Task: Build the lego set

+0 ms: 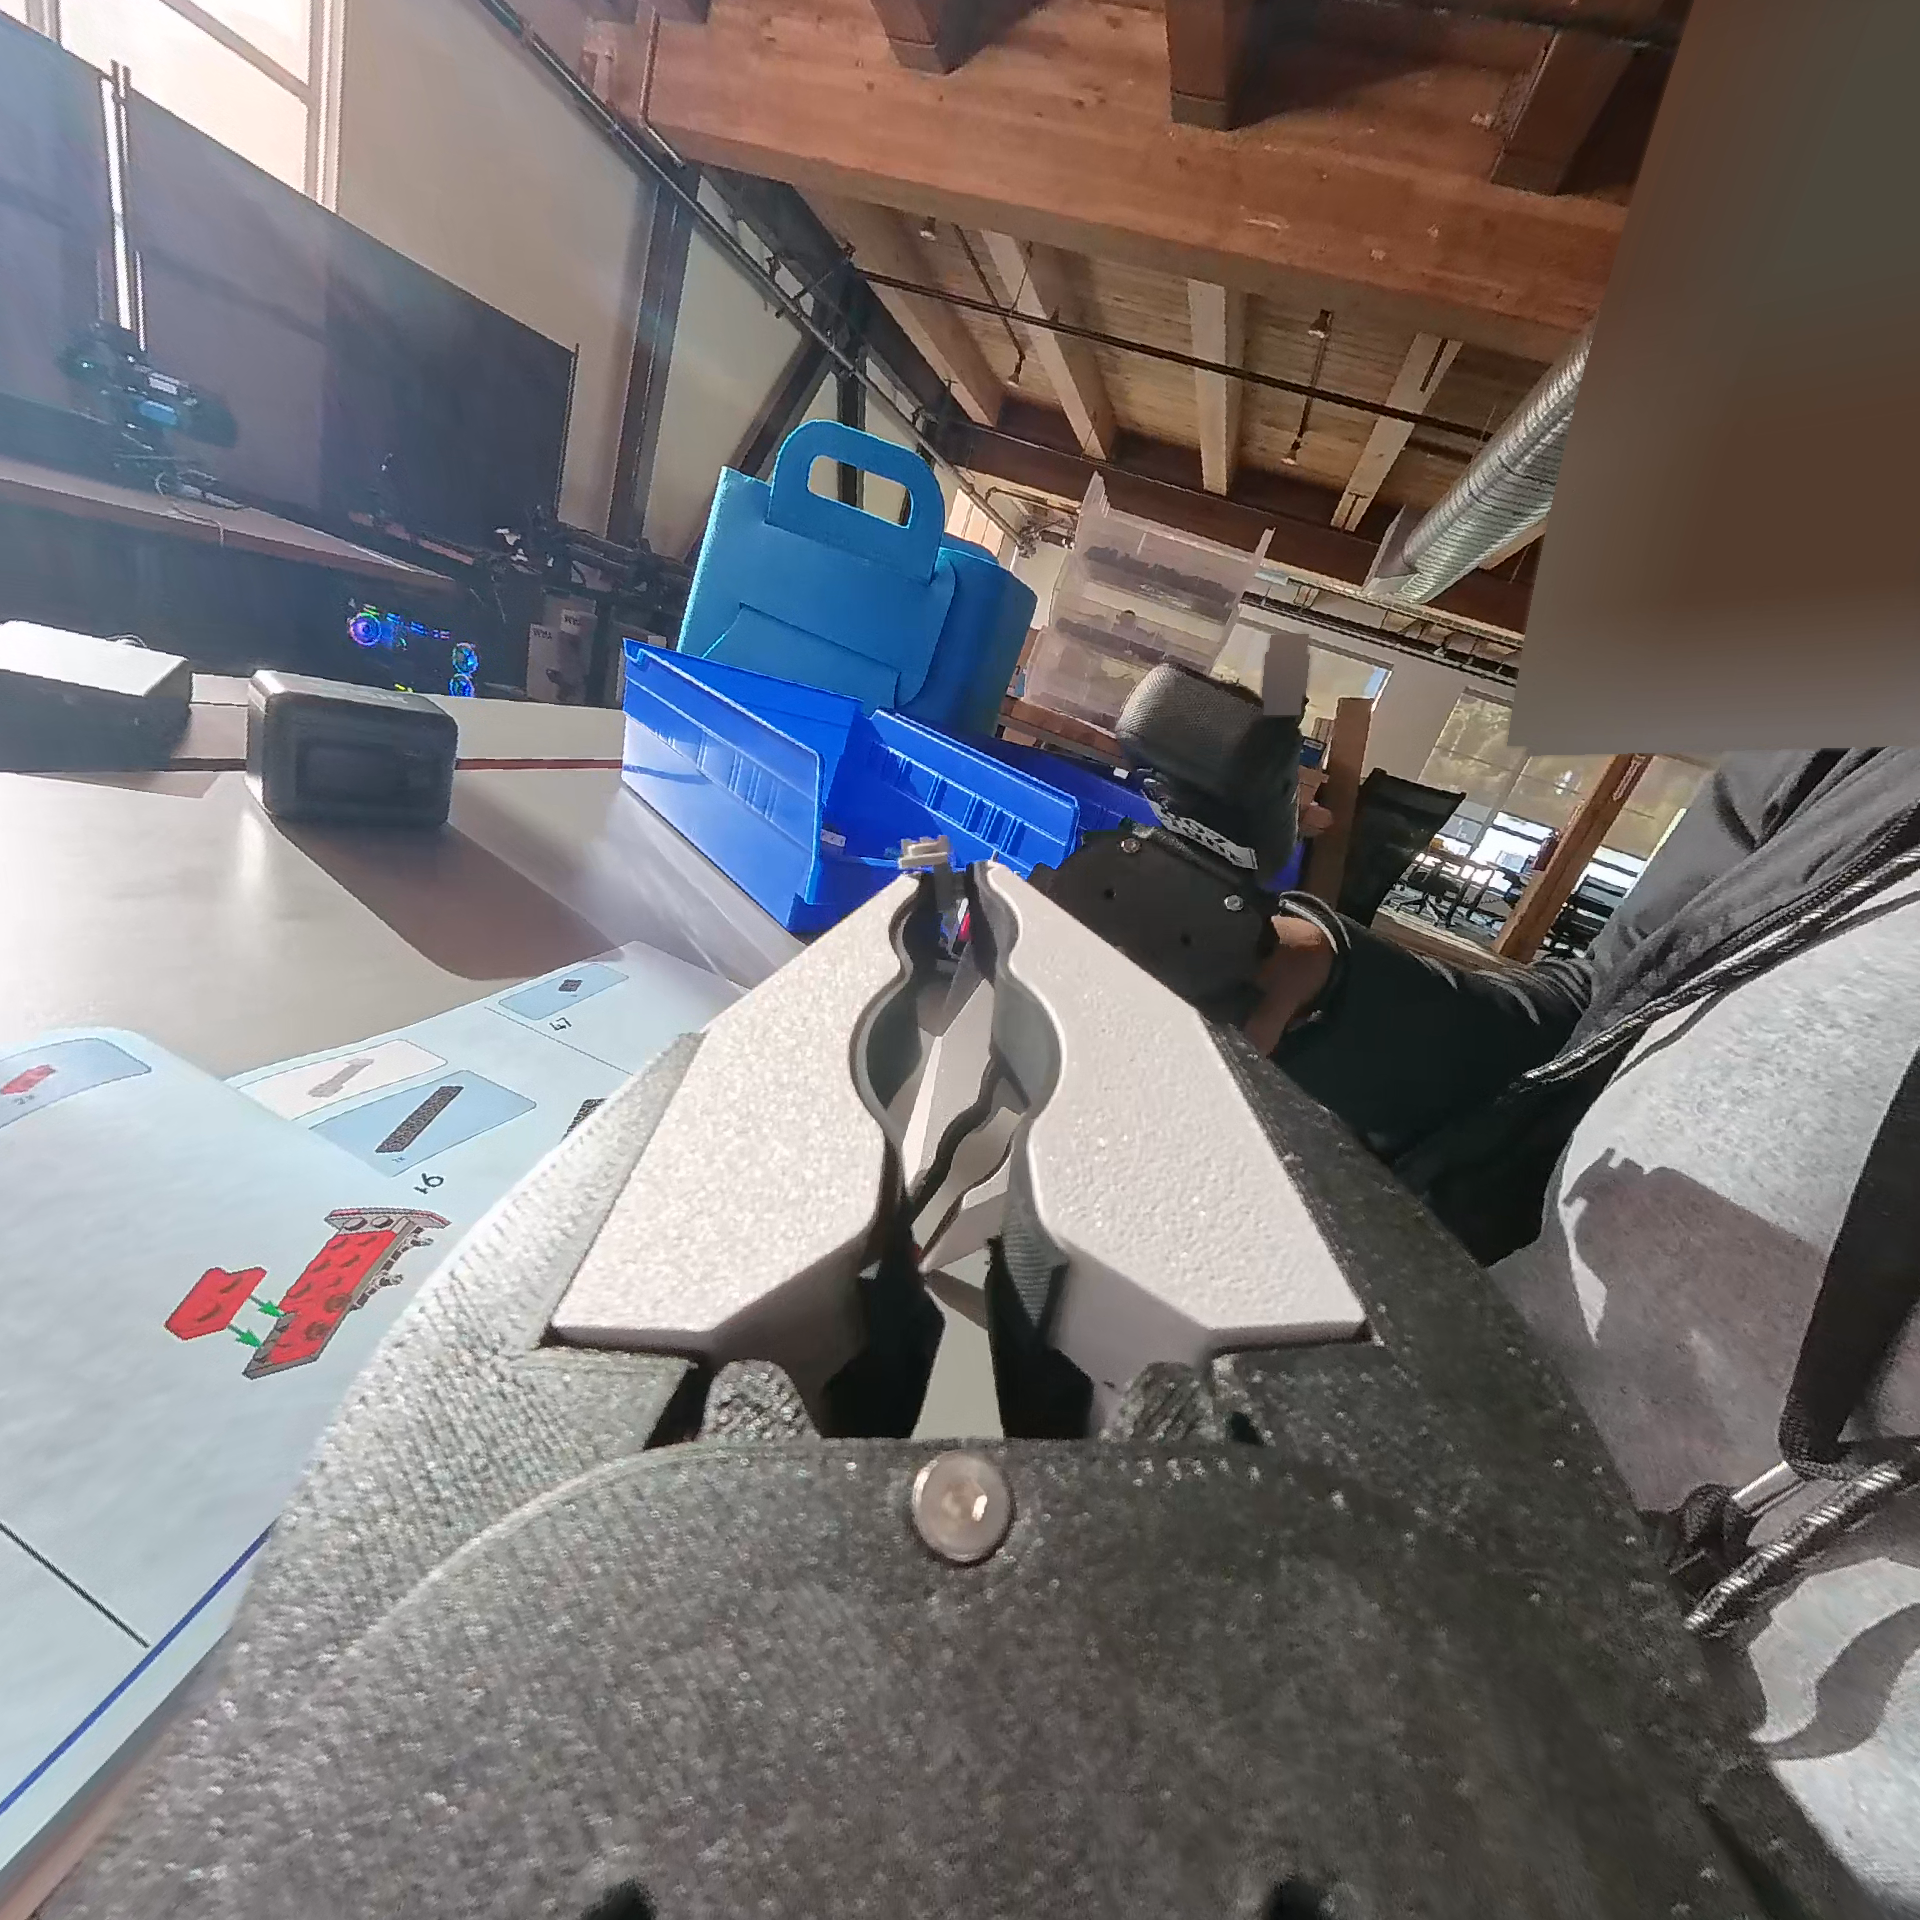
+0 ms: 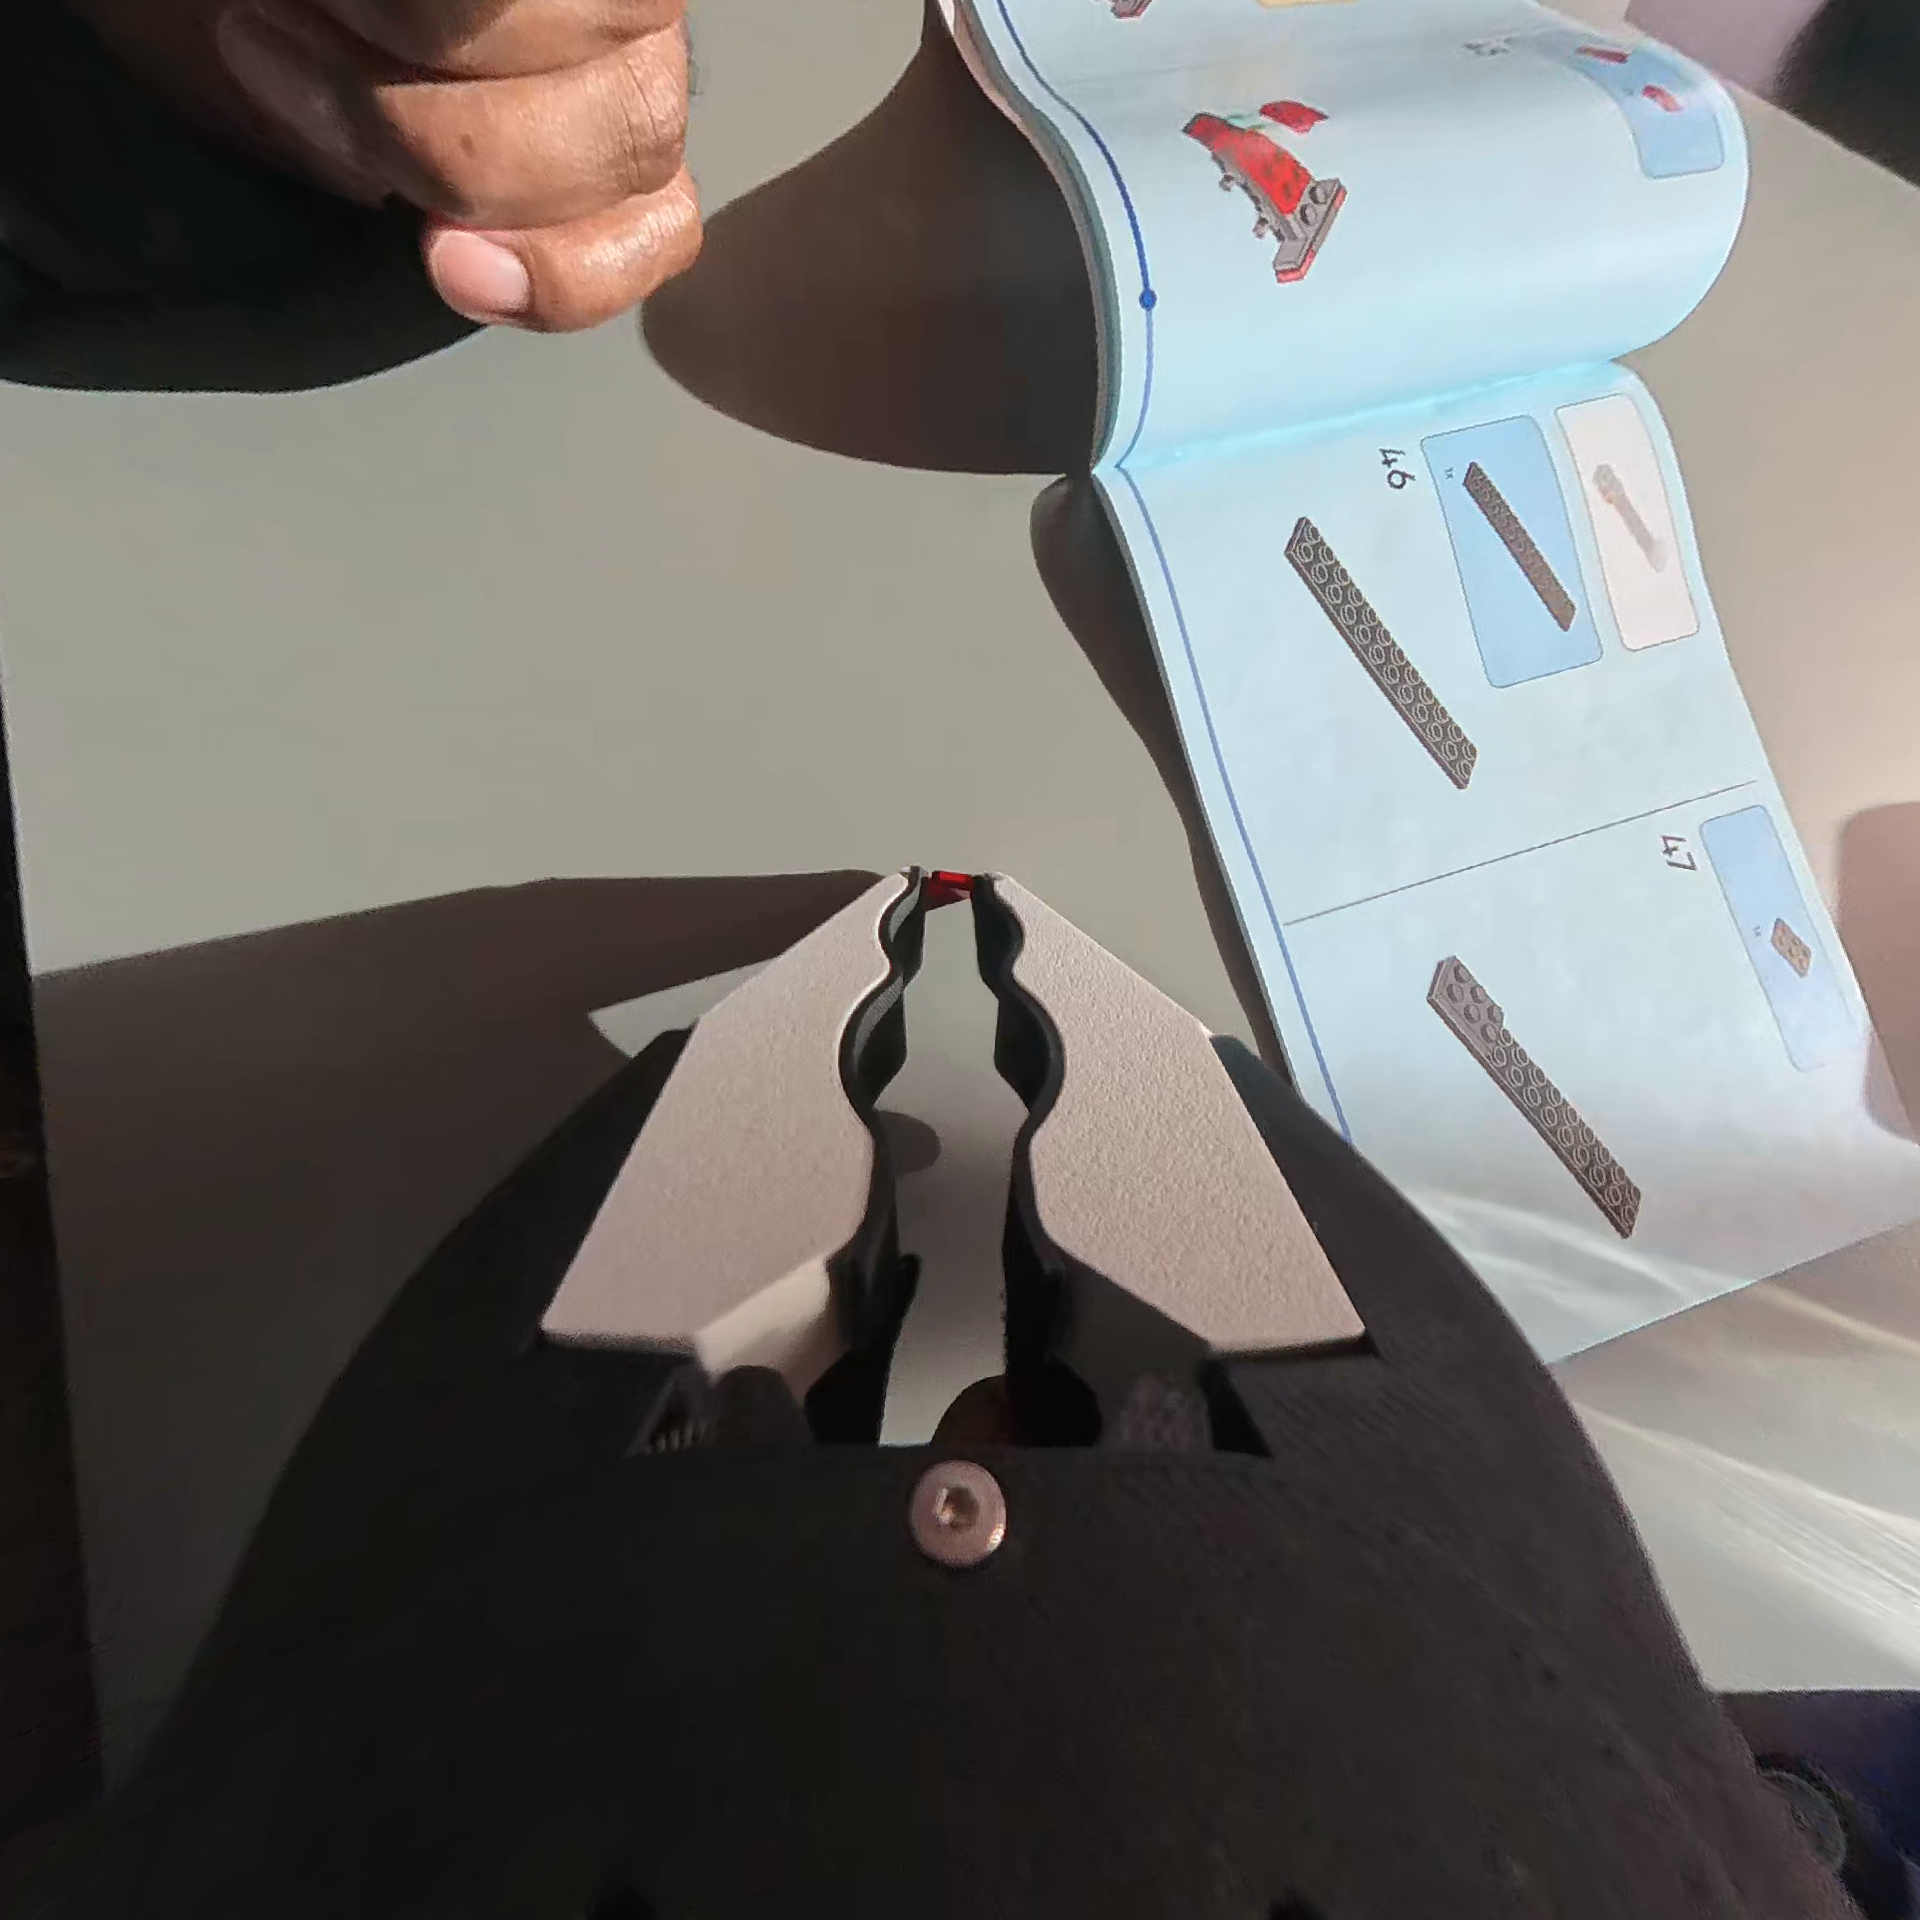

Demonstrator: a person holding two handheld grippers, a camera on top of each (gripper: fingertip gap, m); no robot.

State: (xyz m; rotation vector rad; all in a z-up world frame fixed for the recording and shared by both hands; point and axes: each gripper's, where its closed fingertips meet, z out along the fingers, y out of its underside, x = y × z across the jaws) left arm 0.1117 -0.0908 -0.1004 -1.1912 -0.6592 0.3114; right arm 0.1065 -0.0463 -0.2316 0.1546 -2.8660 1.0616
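Note:
My left gripper (image 1: pixel 951 873) is shut on a small lego assembly (image 1: pixel 927 854): a grey studded bit sticks out above the tips and a red part shows between the fingers. It is held up off the table and tilted upward. My right gripper (image 2: pixel 948 881) is shut on a small red lego piece (image 2: pixel 951 886) at its tips, above the grey table (image 2: pixel 520 644). The open instruction booklet (image 2: pixel 1455 644) lies to the right of the right gripper; it also shows in the left wrist view (image 1: pixel 208 1247) at lower left.
A person's hand (image 2: pixel 540 177) is at the upper left of the right wrist view. Blue plastic bins (image 1: pixel 810 779) and a blue felt bag (image 1: pixel 842 582) stand at the table's far side. Two dark boxes (image 1: pixel 353 758) sit at far left. A person's dark sleeve (image 1: pixel 1403 997) is to the right.

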